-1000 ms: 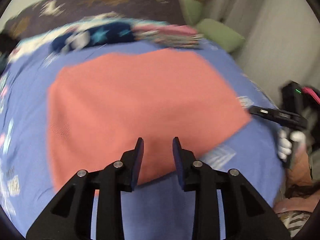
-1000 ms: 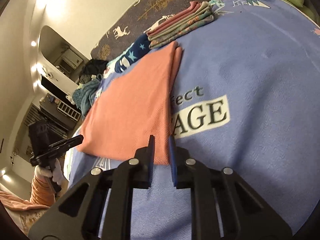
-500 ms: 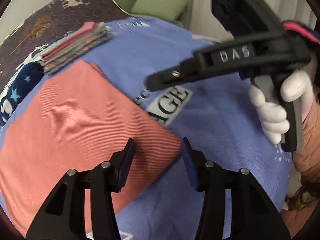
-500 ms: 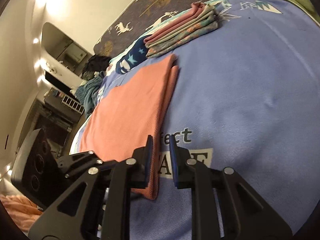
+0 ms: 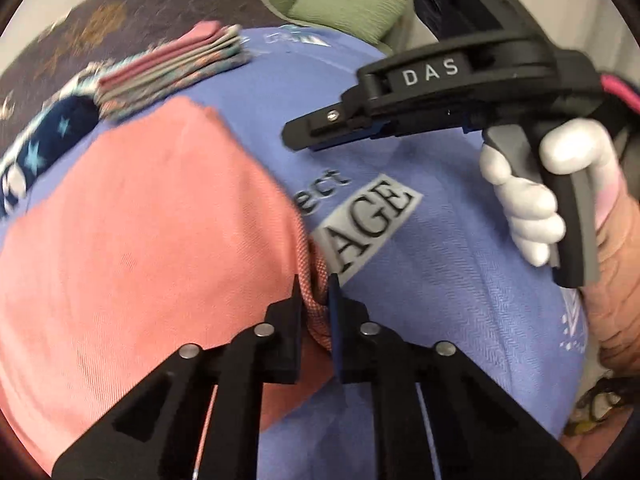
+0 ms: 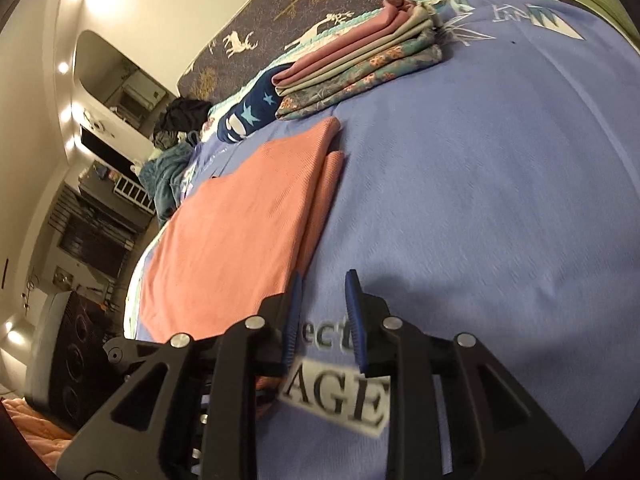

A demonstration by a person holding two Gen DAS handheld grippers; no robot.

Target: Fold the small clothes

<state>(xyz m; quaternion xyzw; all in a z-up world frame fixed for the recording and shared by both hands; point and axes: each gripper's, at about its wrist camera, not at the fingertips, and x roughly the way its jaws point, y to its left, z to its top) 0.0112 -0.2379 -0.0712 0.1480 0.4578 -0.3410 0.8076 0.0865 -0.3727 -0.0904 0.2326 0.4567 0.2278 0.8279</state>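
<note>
A salmon cloth, folded flat, lies on the blue bed sheet. My left gripper is at its near right corner, and its jaws are closing with the bunched corner pinched between the pads. In the right wrist view the same cloth stretches away to the left. My right gripper hovers over the sheet beside the cloth's right edge, and its jaws are opening with nothing between them. The left wrist view shows the right gripper from the side, held by a white-gloved hand.
A stack of folded clothes lies at the far side of the sheet, with a dark blue star-patterned garment left of it. Green pillows lie beyond. A dark heap of clothes sits at the far left.
My left gripper swung to the cloth's near right corner, opened wide, then closed on it. My right gripper slid forward along the cloth's right edge and its jaws widened.
</note>
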